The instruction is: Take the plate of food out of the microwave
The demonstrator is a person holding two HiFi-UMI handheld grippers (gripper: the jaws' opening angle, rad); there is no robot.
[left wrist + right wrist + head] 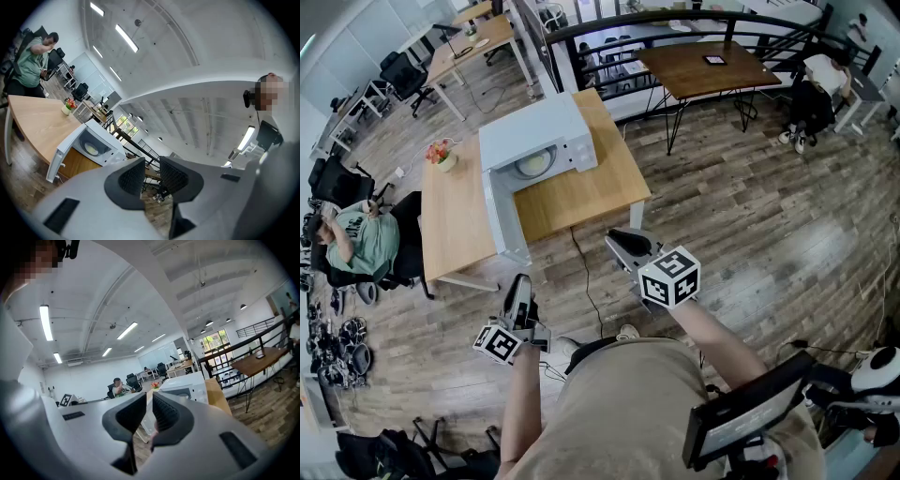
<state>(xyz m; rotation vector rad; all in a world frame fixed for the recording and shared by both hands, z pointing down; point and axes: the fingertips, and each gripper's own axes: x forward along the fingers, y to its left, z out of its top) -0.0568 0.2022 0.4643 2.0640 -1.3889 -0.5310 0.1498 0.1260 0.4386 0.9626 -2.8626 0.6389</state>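
The plate of food (532,165) is being shown inside the cavity of the microwave (546,127). It is being seen only as a pale round disc, and what is lying on it is too small to be made out. In the left gripper view the plate of food (91,149) is again being reduced to a light circle against the dark cavity, with its far part being lost in shadow.

The microwave's door (502,217) is being held wide open, swung out from the microwave's hinge side toward the camera. The microwave is being carried near the middle of a wooden desk (581,192), and a small flower pot (441,155) is being shown on the desk on the microwave's hinge side. Further out on that same side, a seated person (358,239) is being partly cut off by the picture's edge.

Both tools are being held well short of the microwave, over the plank floor (750,225).

- **Left hand-held gripper** (519,286): its jaws are being kept a narrow gap apart with nothing between them, and only floor is being seen through the gap in its own view (152,173).
- **Right hand-held gripper** (623,242): its jaws are likewise being kept slightly parted and empty, as its own view (149,413) is showing.
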